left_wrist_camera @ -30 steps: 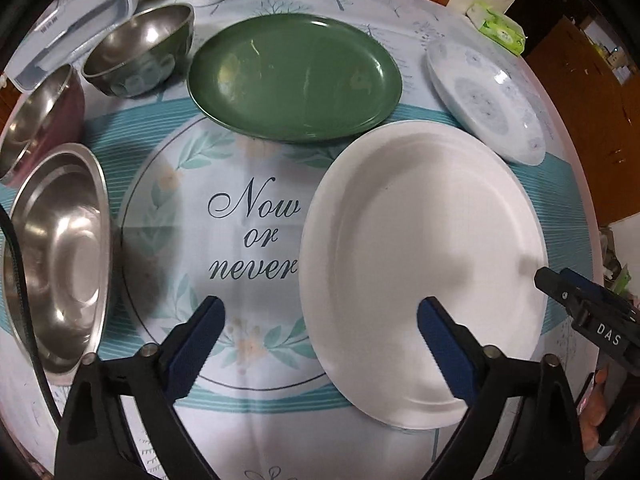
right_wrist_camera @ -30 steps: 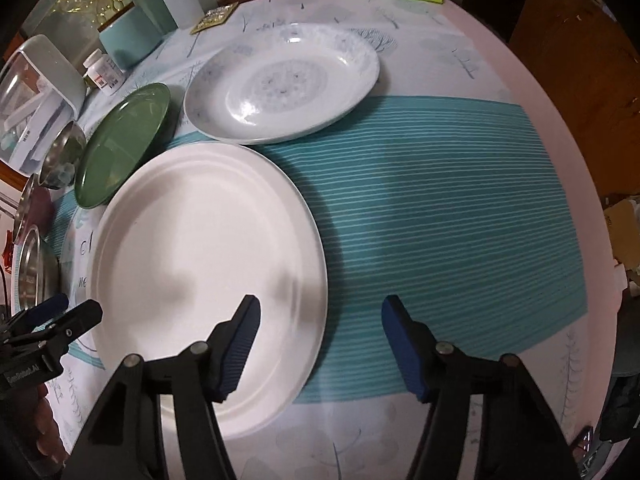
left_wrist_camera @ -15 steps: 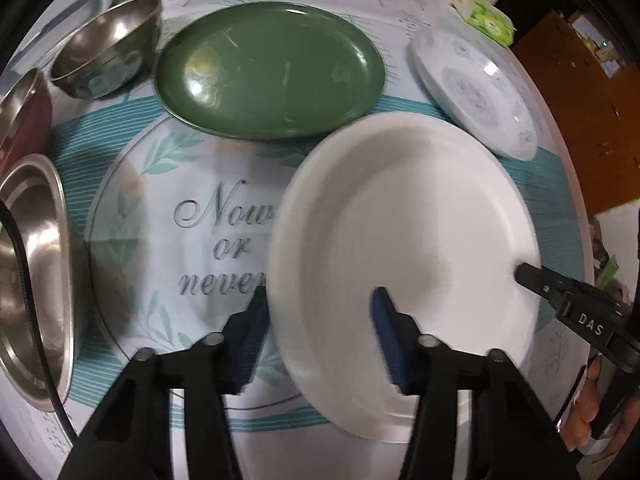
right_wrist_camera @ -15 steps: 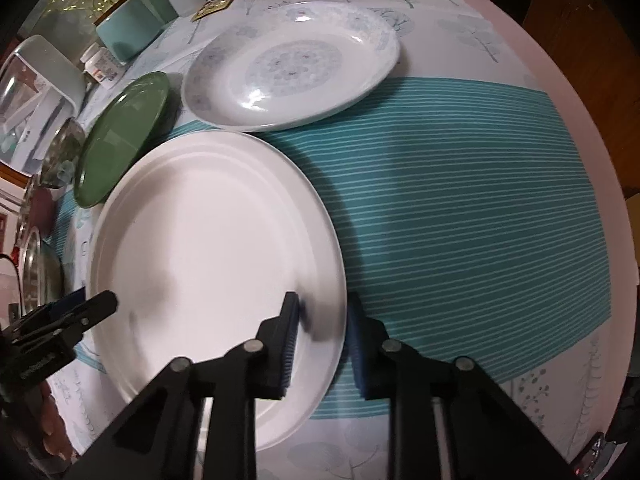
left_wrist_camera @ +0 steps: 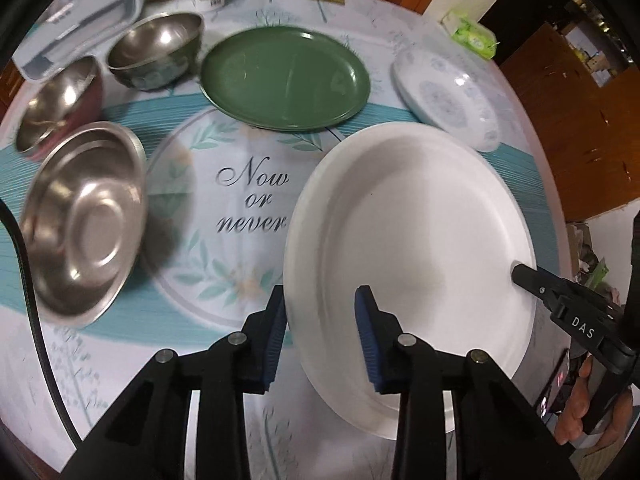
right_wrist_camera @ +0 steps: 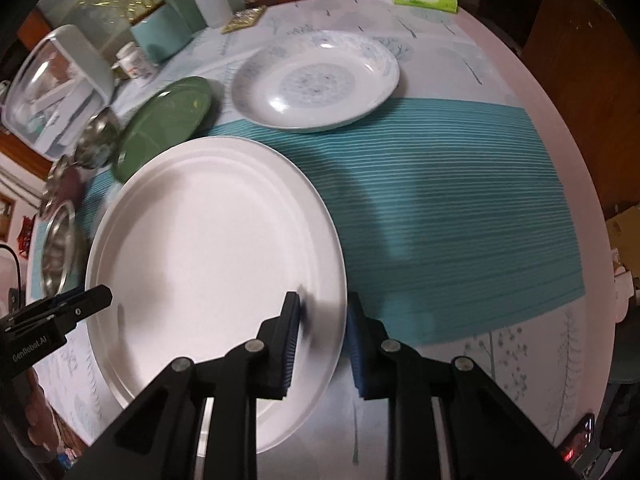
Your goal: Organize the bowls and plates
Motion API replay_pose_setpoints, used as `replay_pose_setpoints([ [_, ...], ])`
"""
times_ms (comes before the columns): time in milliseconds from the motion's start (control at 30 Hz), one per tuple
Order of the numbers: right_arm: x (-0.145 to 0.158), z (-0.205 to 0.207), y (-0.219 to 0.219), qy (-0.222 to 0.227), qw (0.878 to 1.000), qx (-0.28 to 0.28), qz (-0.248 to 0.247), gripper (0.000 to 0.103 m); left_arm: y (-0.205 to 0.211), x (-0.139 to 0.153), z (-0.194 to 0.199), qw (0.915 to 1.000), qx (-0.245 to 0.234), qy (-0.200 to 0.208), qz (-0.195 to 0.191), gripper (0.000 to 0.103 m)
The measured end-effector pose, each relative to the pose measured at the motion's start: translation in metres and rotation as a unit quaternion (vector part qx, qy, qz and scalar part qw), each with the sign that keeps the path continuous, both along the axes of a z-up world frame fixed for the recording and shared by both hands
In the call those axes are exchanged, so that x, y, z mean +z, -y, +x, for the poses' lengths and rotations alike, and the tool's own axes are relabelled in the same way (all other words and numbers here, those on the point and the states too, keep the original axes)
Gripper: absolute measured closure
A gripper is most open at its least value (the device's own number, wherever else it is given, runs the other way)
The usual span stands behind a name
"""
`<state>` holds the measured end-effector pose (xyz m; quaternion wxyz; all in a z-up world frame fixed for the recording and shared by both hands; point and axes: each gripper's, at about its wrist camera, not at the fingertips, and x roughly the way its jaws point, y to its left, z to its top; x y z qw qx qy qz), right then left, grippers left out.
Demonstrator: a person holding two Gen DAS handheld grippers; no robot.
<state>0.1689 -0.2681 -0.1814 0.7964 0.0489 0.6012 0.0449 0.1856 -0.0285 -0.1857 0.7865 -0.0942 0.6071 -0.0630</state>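
Glossy white plate (left_wrist_camera: 408, 216), shiny steel bowl (left_wrist_camera: 80, 220)

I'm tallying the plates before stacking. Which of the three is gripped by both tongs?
The plain white plate, nearest the camera: the left tongs and right tongs clamp opposite rims. The green plate and blue-patterned plate lie untouched.

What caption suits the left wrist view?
Two hand-held grippers grip the white plate by opposite rims above the table.

The white plate's (left_wrist_camera: 408, 232) near rim is hidden behind the left gripper's fingers (left_wrist_camera: 364, 320). The steel bowls (right_wrist_camera: 60, 240) (blurred, crowded at the right view's edge) are partly cut off there.
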Motion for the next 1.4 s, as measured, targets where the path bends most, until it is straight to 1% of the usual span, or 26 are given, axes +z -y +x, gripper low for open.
replay_pose_setpoints([
  [67,0.004,-0.012,-0.005,0.001,1.000,0.009,0.006,0.080,-0.002,0.006,-0.012,1.0000,-0.001,0.003,0.002,0.070],
  [133,0.006,-0.027,-0.010,0.002,1.000,0.023,0.011,0.080,-0.009,0.013,-0.032,1.0000,-0.001,0.007,0.005,0.070],
  [233,0.003,-0.049,-0.018,-0.006,0.999,0.043,0.014,0.080,-0.016,0.013,-0.058,0.9999,0.000,0.005,0.016,0.070],
  [333,-0.005,-0.072,-0.026,-0.011,0.998,0.062,0.008,0.079,-0.016,0.004,-0.084,0.9996,0.003,-0.007,0.025,0.070],
  [400,-0.011,-0.082,-0.032,-0.018,0.997,0.071,0.004,0.079,-0.025,-0.004,-0.111,0.9993,0.001,-0.018,0.033,0.070],
  [467,-0.019,-0.094,-0.036,-0.029,0.996,0.081,0.010,0.079,-0.027,-0.011,-0.124,0.9988,0.004,-0.025,0.042,0.070],
  [633,-0.034,-0.114,-0.045,-0.049,0.994,0.096,0.009,0.079,-0.039,-0.027,-0.150,0.9983,0.028,-0.041,0.031,0.070],
  [767,-0.044,-0.121,-0.054,-0.059,0.991,0.116,0.001,0.076,-0.042,-0.031,-0.163,0.9977,0.038,-0.031,0.047,0.070],
  [900,-0.050,-0.125,-0.058,-0.065,0.990,0.125,0.000,0.075,-0.048,-0.036,-0.167,0.9971,0.058,-0.031,0.039,0.069],
  [967,-0.050,-0.126,-0.057,-0.067,0.990,0.125,0.007,0.074,-0.051,-0.037,-0.171,0.9965,0.069,-0.031,0.036,0.064],
  [1000,-0.049,-0.127,-0.057,-0.068,0.990,0.127,0.006,0.074,-0.053,-0.037,-0.171,0.9962,0.075,-0.029,0.033,0.060],
  [1033,-0.049,-0.128,-0.057,-0.066,0.990,0.128,0.002,0.074,-0.054,-0.038,-0.172,0.9958,0.082,-0.028,0.032,0.052],
  [1100,-0.046,-0.130,-0.057,-0.064,0.989,0.131,0.000,0.073,-0.056,-0.036,-0.174,0.9950,0.093,-0.022,0.030,0.044],
  [1267,-0.039,-0.130,-0.052,-0.055,0.990,0.126,0.002,0.073,-0.057,-0.028,-0.180,0.9951,0.092,-0.014,0.032,0.044],
  [1400,-0.037,-0.128,-0.052,-0.053,0.991,0.125,0.002,0.073,-0.049,-0.021,-0.180,0.9961,0.079,-0.010,0.037,0.044],
])
